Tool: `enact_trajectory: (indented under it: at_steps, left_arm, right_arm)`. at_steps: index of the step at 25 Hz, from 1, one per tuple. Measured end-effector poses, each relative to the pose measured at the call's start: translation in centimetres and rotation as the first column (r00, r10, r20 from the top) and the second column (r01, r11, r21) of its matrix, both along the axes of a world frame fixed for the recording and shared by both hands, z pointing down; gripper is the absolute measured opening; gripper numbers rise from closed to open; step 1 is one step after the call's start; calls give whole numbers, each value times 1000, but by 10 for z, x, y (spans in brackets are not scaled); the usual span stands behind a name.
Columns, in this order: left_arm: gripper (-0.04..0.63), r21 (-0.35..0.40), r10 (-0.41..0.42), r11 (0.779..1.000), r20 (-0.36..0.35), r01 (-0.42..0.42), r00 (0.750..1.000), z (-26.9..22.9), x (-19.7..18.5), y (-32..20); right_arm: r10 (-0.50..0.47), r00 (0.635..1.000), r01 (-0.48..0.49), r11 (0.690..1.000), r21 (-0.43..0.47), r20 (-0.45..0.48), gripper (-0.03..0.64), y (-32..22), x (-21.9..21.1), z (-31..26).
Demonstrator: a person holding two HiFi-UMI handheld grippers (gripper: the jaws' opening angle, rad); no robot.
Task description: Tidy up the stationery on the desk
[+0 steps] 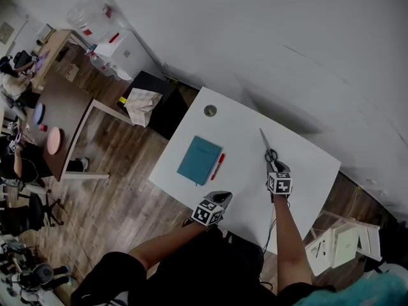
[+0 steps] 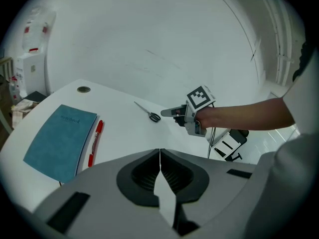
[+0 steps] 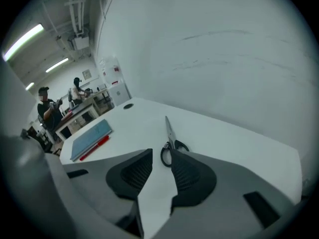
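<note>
Head view: slim metal scissors (image 1: 267, 146), flat rectangular teal notebook (image 1: 199, 160).

Left gripper (image 1: 220, 199): my fingers (image 2: 144, 172) are pressed together with nothing between them. It is angled down, forearm bare and bent across my front.

Right gripper (image 1: 274, 168): my fingers (image 3: 133, 171) stand apart, the gap empty. It is pitched down, arm stretched forward.

Room: plain white wall (image 1: 287, 30) across the top and right of the head view. Wood-plank floor (image 1: 121, 171) at left. White desk (image 1: 306, 164) at centre, with a round grommet hole (image 1: 210, 111). Dark brown table (image 1: 64, 113) at left. White cabinet (image 1: 124, 53) at upper left. Ceiling strip lights (image 3: 22, 41) at upper left of the right gripper view.
</note>
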State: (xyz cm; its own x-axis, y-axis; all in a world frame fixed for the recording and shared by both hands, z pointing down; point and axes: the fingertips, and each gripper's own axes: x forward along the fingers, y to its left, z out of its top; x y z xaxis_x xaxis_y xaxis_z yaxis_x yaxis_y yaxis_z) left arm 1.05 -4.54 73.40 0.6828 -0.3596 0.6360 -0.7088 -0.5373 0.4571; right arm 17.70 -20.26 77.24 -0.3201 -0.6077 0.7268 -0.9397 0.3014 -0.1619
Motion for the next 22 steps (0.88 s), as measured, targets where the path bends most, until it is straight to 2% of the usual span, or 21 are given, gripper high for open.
enact_trajectory:
  at_steps: [8,13,22]
  left_arm:
    - [17,-63,3,998,-23,-4,1000,12,-26,-4]
    - [17,-67,2,998,-37,-5,999,15,-36,-15]
    - [17,-61,23,998,-107,-30,994,13,-43,-33]
  right_arm:
    - [-33,992,23,996,-87,-118,110,-31,3,39]
    - [-59,986,40,991,-124,-155,110,-37,1,54]
    - [1,986,-26,989,-144,-169,97,-37,0,61]
